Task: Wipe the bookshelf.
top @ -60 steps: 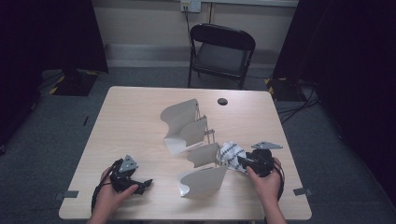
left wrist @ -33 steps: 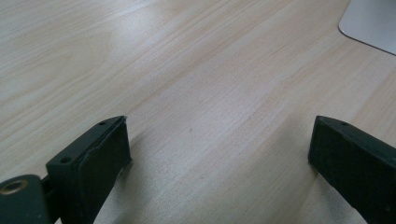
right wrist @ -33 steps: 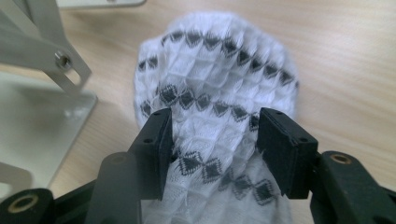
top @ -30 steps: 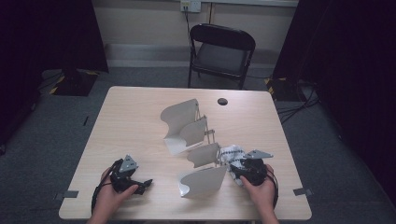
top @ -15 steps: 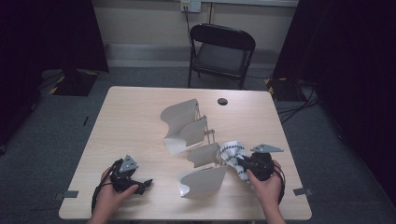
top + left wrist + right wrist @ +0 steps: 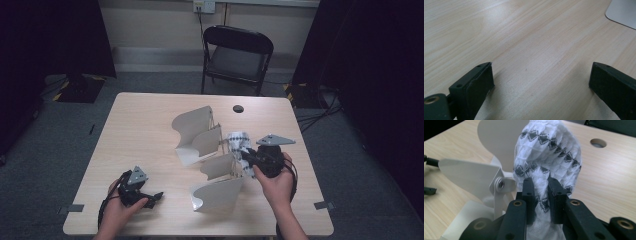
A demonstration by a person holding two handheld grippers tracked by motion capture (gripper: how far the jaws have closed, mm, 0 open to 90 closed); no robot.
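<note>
A white cloth with black diamond bands (image 6: 239, 141) (image 6: 549, 152) hangs bunched beside a white rack of curved panels (image 6: 200, 135) (image 6: 474, 172) on the wooden table (image 6: 140, 125). My right gripper (image 6: 248, 156) (image 6: 540, 185) has just closed its jaws on the cloth and is shut on its lower folds, holding it above the tabletop on the rack's right side. My left gripper (image 6: 152, 196) (image 6: 541, 72) rests on the table near the front left, open, with bare wood between its fingers.
A round cable hole (image 6: 238, 108) (image 6: 598, 143) sits in the table behind the rack. A black folding chair (image 6: 237, 50) stands past the far edge. A corner of a white rack panel (image 6: 624, 12) lies ahead of the left gripper.
The right gripper closed on the cloth next to the rack and rose, lifting the cloth off the table. The left gripper has stayed where it was.
</note>
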